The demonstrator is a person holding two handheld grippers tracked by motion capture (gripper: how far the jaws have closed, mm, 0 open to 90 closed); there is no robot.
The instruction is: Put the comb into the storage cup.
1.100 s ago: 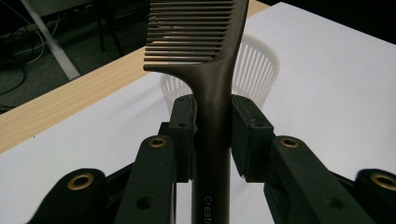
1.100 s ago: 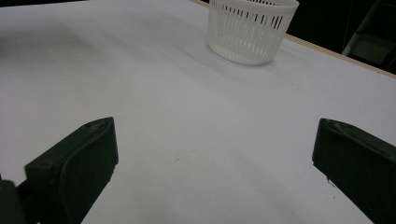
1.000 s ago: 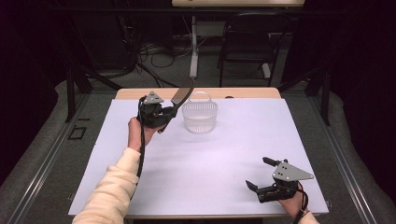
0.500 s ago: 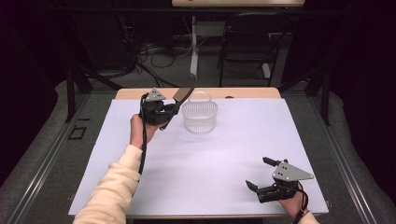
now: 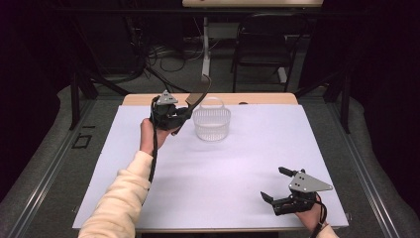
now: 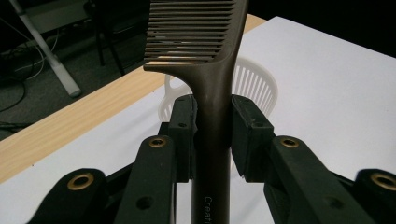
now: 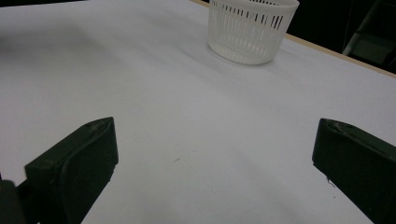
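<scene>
A dark brown comb [image 5: 199, 94] [image 6: 211, 88] is clamped by its handle between the jaws of my left gripper [image 5: 185, 113] [image 6: 212, 130], which is shut on it and raised at the far left of the table. The comb's toothed end reaches up and over the rim of a white slotted basket [image 5: 212, 124] [image 6: 252, 81] [image 7: 250, 28]. My right gripper [image 5: 275, 184] [image 7: 215, 154] rests low near the table's front right corner, jaws wide open with nothing between them, facing the basket from a distance.
A white sheet [image 5: 223, 168] covers most of the wooden table [image 5: 267, 99]. A chair [image 5: 262, 49], cables and a table leg stand on the floor behind the far edge. Black stands flank both sides.
My left gripper has drifted slightly right and upward with the comb, bringing its toothed end closer over the basket. The right gripper has stayed still.
</scene>
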